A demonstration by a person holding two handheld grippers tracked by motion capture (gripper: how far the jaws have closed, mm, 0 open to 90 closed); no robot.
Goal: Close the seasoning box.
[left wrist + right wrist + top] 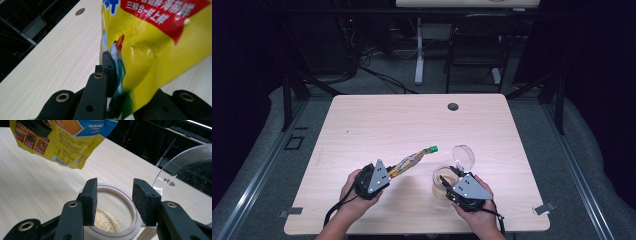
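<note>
Jaws of the left gripper [110, 75] pinch the yellow bag [150, 50].

The left tongs [113, 82] are clamped on the lower edge of a yellow snack bag [152, 50] with a red label of white characters. The bag hangs above the pale wooden tabletop [57, 60], whose round hole [80, 11] lies far behind the bag.
</note>
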